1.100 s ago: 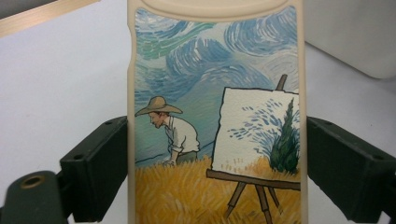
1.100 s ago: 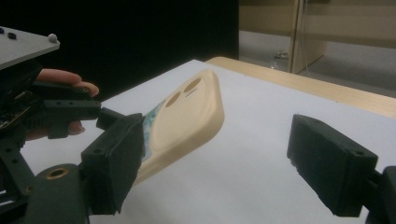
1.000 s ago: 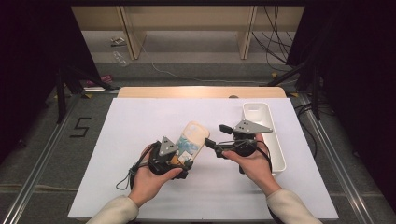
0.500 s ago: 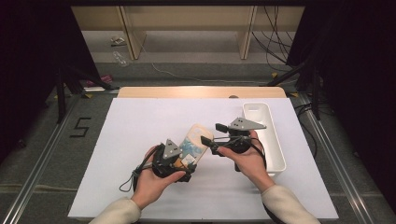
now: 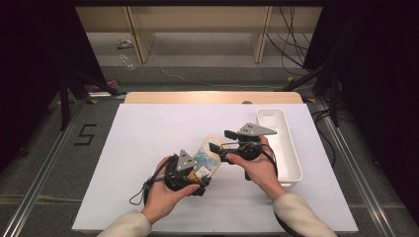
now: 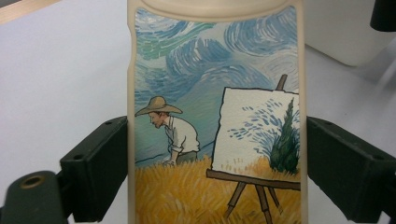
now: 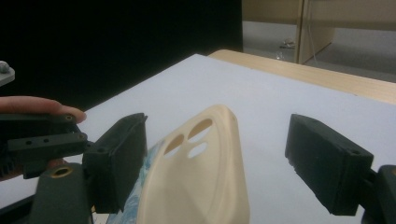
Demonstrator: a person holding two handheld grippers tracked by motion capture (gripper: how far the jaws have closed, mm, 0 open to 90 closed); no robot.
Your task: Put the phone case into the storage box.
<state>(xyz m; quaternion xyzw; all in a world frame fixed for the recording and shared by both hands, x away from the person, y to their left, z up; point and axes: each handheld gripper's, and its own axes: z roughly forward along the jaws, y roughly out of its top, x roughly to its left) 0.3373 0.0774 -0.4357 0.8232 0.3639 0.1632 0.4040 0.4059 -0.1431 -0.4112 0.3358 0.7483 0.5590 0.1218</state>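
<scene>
Left gripper (image 5: pixel 197 170) clamps the cream, soft-edged phone case with a painted field-and-easel print (image 5: pixel 206 159) by its long edges, jaws touching both sides in the left gripper view. The case sits lifted over the white desk (image 5: pixel 148 133), tilted, camera cut-outs at its far end. Right gripper (image 5: pixel 217 142) stands unclenched, jaws straddling that far end; one jaw is close beside the case, the other well clear. White rectangular plastic tray (image 5: pixel 291 158) lies at the desk's right.
</scene>
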